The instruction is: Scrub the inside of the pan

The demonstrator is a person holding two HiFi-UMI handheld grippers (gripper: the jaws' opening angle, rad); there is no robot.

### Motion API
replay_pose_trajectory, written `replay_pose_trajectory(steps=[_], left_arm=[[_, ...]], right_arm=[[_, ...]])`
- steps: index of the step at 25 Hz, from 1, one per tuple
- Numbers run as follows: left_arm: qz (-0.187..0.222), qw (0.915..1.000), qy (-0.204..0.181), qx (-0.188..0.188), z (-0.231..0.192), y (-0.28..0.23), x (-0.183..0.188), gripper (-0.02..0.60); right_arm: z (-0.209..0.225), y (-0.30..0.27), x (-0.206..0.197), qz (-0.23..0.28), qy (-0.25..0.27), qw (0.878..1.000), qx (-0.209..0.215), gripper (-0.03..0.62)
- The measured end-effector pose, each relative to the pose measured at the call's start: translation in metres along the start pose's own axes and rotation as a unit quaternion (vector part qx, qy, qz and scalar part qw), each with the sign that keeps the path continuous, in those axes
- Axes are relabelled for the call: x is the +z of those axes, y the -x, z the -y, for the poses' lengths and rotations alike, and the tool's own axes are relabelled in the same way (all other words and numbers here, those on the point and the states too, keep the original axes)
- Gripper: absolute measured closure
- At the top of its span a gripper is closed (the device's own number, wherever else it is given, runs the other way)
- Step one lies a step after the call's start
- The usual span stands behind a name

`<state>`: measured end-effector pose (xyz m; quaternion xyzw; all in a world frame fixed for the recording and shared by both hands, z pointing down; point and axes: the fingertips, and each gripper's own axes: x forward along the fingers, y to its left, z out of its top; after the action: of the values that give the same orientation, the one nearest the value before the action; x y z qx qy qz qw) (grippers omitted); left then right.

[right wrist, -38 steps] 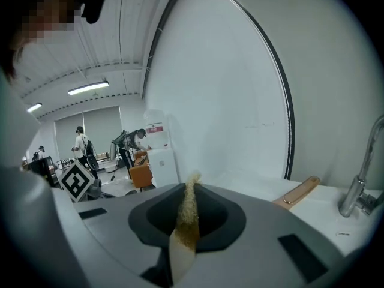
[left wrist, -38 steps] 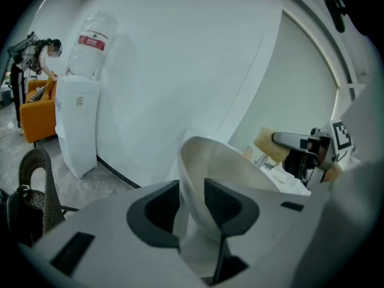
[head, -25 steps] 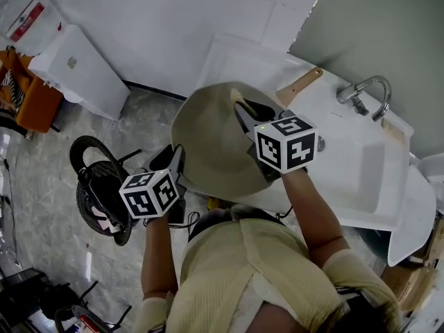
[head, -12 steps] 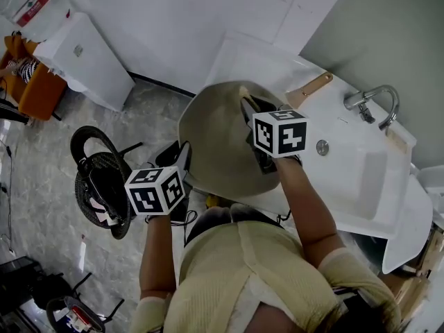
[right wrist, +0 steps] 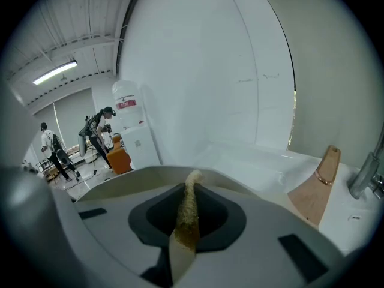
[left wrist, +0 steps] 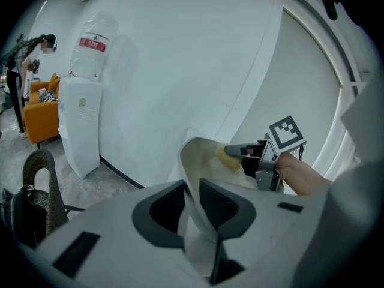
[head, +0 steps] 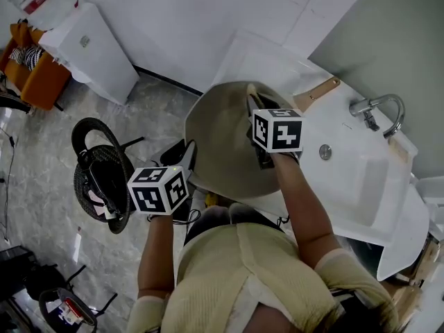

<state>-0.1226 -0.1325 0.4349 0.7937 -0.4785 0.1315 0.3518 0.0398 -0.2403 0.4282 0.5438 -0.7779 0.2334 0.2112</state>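
pan rim (left wrist: 191, 161) sits between just-closing left tongs (left wrist: 192, 188).

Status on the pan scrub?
Left gripper pinching rim of beige pan, jaws just closed further. Right gripper clamps yellow sponge inside pan. Nothing blocking.

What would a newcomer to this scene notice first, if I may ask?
A big beige pan stands tilted over the edge of the white sink. The left gripper has the pan's rim between jaws that have just been closing. The right gripper holds a yellow sponge against the pan's inside.
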Motion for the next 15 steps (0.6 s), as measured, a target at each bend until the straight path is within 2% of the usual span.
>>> replay_pose_trajectory(steps=[5,15], left_arm=[[0.004,1.0000,0.006,-0.003,-0.001,0.001,0.000,0.456],[0.007,0.9999,0.008,-0.009,0.001,0.000,0.000,0.456]], right_arm=[[-0.003,-0.013,-0.006,-0.009,0.001,1.000,0.000,0.539],[-0.032,-0.027,-0.009,-0.010,0.034,0.999,0.036,0.539]])
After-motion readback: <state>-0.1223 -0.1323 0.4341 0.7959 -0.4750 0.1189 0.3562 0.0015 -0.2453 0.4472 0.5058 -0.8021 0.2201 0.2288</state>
